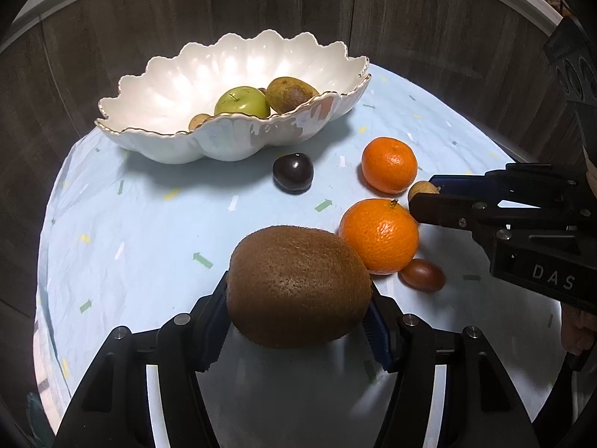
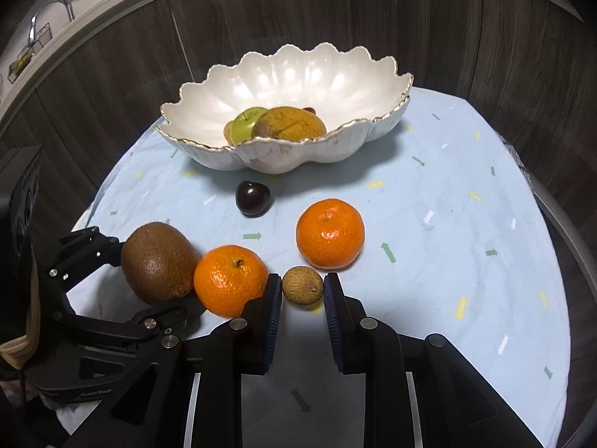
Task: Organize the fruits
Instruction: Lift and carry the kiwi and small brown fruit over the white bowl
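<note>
Left wrist view has the left gripper (image 1: 298, 317) clamped about half open on a large brown kiwi (image 1: 298, 287), its blue pads pressed against both sides of the fruit. At 2 o'clock of that kiwi, touching it, sits the nearer mandarin (image 1: 378, 235); a small reddish-brown fruit (image 1: 423, 274) lies just beside that mandarin at 5 o'clock. The farther mandarin (image 1: 389, 164) sits at 12 o'clock of the nearer one, apart from it, and a dark plum (image 1: 293, 171) lies near the bowl's front wall. The scalloped white bowl (image 1: 168, 86) stands toward the far edge of the table (image 1: 149, 242) at 11 o'clock, with a green apple (image 1: 241, 102) and another kiwi (image 1: 289, 93) inside; the cloth between the held kiwi and the bowl is open. In the right wrist view the right gripper (image 2: 302, 291) has its jaws drawn narrow around a small tan round fruit (image 2: 302, 285), pads on either side of it with slivers of gap showing, so whether they press it I cannot tell. The nearer mandarin (image 2: 230, 280) touches the left finger at 9 o'clock. Open cloth runs from 1 to 4 o'clock out to the table's curved right edge.
</note>
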Action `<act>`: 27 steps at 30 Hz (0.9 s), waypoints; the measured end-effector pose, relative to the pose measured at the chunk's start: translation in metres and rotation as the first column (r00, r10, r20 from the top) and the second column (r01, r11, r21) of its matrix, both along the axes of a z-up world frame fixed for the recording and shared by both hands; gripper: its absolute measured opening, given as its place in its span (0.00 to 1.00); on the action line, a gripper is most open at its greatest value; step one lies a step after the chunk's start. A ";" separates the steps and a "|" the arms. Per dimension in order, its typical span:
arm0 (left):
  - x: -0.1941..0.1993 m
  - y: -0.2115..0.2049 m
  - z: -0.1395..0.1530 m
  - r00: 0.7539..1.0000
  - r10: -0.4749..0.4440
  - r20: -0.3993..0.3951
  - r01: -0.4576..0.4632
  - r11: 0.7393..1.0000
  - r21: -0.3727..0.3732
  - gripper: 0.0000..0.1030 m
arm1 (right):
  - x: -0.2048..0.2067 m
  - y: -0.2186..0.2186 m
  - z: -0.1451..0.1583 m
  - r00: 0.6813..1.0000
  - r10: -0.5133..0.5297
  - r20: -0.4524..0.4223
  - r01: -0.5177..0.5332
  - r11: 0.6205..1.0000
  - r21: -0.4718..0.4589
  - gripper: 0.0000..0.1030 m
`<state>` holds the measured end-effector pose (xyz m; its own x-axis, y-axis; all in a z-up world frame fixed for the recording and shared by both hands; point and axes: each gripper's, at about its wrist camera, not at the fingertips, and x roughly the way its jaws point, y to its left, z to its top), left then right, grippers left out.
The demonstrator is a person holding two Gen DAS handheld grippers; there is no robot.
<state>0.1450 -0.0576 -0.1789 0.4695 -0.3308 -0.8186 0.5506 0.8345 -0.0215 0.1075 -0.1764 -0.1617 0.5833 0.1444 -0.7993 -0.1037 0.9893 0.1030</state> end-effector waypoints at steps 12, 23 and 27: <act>-0.008 0.009 0.021 0.999 0.032 0.033 -0.031 0.999 -0.031 0.60 | -0.007 0.004 0.022 0.999 0.003 0.046 -0.003 1.000 -0.001 0.24; 0.000 0.010 0.043 0.996 0.062 0.066 -0.059 0.997 -0.046 0.60 | -0.003 0.001 0.041 0.996 -0.008 0.085 0.007 1.000 0.008 0.24; 0.005 0.008 0.049 0.995 0.074 0.072 -0.070 0.996 -0.053 0.60 | 0.000 -0.001 0.047 0.995 -0.013 0.099 0.012 1.000 0.009 0.24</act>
